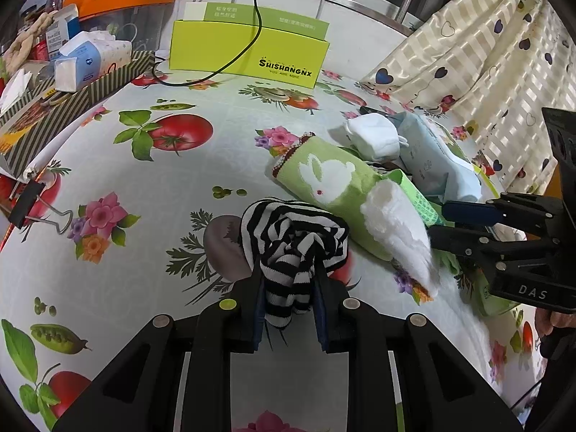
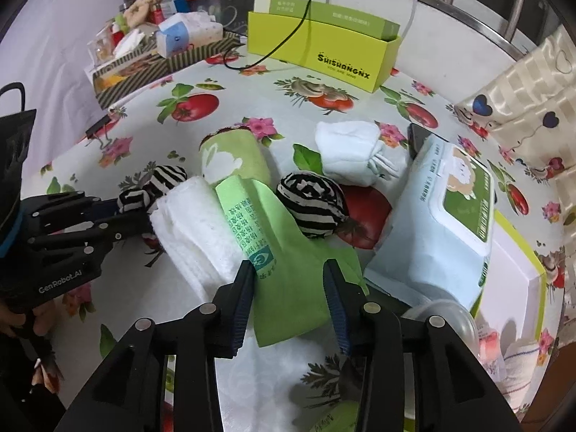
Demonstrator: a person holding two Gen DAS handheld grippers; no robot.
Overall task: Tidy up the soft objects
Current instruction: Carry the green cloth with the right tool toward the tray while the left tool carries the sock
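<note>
Two grippers work the pile of soft things near the right edge of the tabletop (image 1: 108, 165). The left gripper (image 1: 288, 288) is clamped narrow on a bunched black-and-white striped sock (image 1: 291, 244), which hangs from its pads just above the flowered cloth. The right gripper (image 2: 289, 288) stands partly open astride the green sock (image 2: 288, 270), its pads beside the fabric's edges but not pressing, so nothing is held there yet (the paper label band (image 2: 248, 223) lies just off the left pad). A white fluffy cloth (image 2: 194, 223) touches the green sock on one side, and a second striped sock ball (image 2: 313, 201) sits against it on the other; a pack of wet wipes (image 2: 442, 216) lies close to the right.

To grip well, I would lower the right pads squarely over the green sock alone, clear of the white cloth, and close on doubled fabric, not the label. The left should hold steady.
</note>
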